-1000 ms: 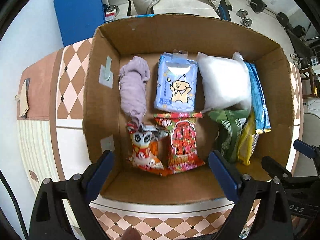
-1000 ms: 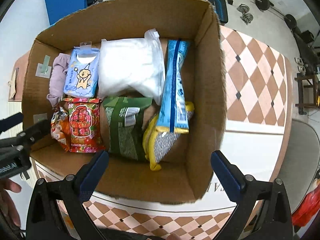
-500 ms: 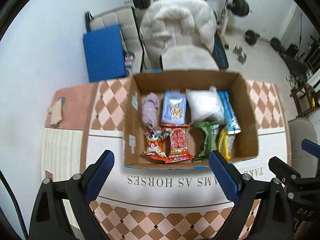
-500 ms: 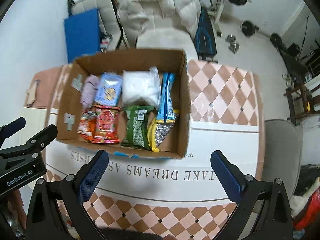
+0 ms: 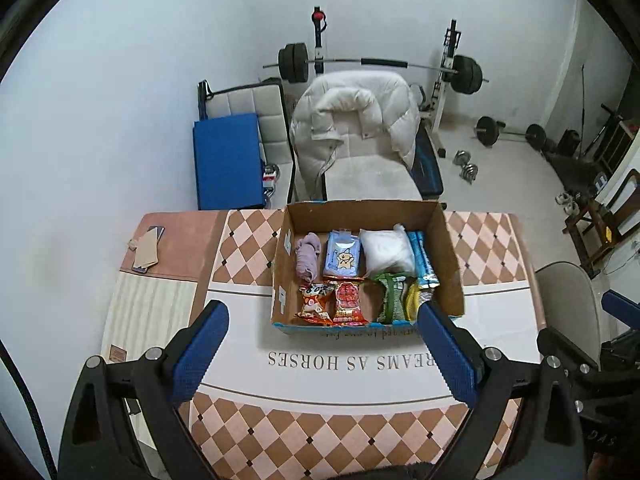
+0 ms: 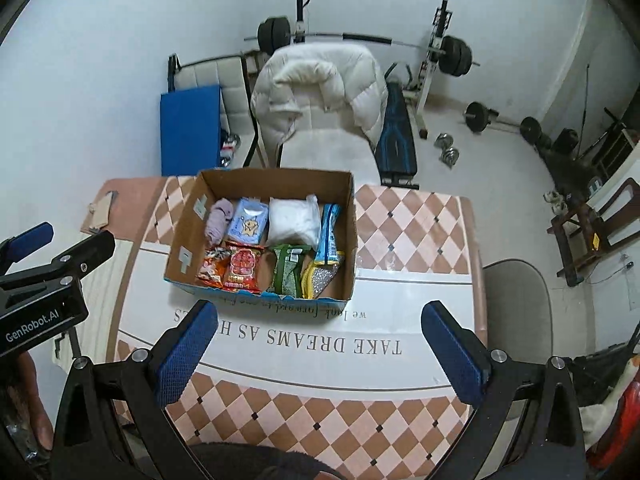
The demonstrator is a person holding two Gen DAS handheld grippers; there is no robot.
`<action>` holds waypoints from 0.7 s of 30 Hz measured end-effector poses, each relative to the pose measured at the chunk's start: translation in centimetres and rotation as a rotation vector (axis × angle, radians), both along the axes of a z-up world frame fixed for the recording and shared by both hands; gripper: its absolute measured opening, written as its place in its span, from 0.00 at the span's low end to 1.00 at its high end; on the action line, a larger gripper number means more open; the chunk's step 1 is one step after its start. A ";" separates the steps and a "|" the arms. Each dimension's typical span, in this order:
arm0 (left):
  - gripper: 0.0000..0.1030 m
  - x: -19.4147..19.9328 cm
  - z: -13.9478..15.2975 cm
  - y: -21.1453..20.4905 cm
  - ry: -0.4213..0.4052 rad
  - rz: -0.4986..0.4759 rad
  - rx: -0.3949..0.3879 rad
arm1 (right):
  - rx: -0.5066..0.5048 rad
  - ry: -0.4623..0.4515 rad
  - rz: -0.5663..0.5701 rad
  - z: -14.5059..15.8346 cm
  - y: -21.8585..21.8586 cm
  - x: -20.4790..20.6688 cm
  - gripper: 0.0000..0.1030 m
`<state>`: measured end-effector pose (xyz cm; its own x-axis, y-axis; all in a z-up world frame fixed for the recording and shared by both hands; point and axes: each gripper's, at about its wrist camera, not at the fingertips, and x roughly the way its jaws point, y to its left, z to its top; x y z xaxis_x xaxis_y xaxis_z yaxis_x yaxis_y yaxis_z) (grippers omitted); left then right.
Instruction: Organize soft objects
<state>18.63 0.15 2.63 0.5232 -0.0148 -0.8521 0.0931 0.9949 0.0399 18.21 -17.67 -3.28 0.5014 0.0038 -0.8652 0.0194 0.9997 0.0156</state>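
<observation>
Left wrist: cardboard box [image 5: 450, 264] lies long-axis left-right.

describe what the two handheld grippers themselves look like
Both the left gripper and right gripper have black angular frames with silver bolts and two fingers faced with textured blue pads. The left one's body carries white "GenRobot.AI" lettering. A black cable runs beside it.

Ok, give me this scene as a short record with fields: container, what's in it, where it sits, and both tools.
container: open cardboard box
back row: purple cloth, blue cartoon pack, white bag, blue packet
front row: two red snack packs, green pack, yellow pack
surface: table with checkered cloth
left tool: open, empty
right tool: open, empty
</observation>
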 end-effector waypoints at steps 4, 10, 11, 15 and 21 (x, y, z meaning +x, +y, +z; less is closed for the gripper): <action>0.94 -2.1 1.1 0.1 -0.009 -0.004 -0.023 | -0.012 -0.039 -0.007 2.0 0.1 -2.4 1.00; 0.94 -4.1 1.9 -0.4 -0.019 -0.014 -0.028 | -0.001 -0.045 -0.002 3.5 0.3 -5.3 1.00; 0.94 -4.4 2.0 -0.4 -0.019 -0.017 -0.030 | -0.003 -0.050 -0.003 3.9 0.3 -5.7 1.00; 0.94 -5.0 2.1 -0.6 -0.021 -0.021 -0.035 | -0.011 -0.066 -0.008 4.7 0.4 -6.6 1.00; 0.94 -5.1 2.2 -0.4 -0.033 -0.010 -0.045 | -0.050 -0.099 -0.044 5.5 -0.2 -6.8 1.00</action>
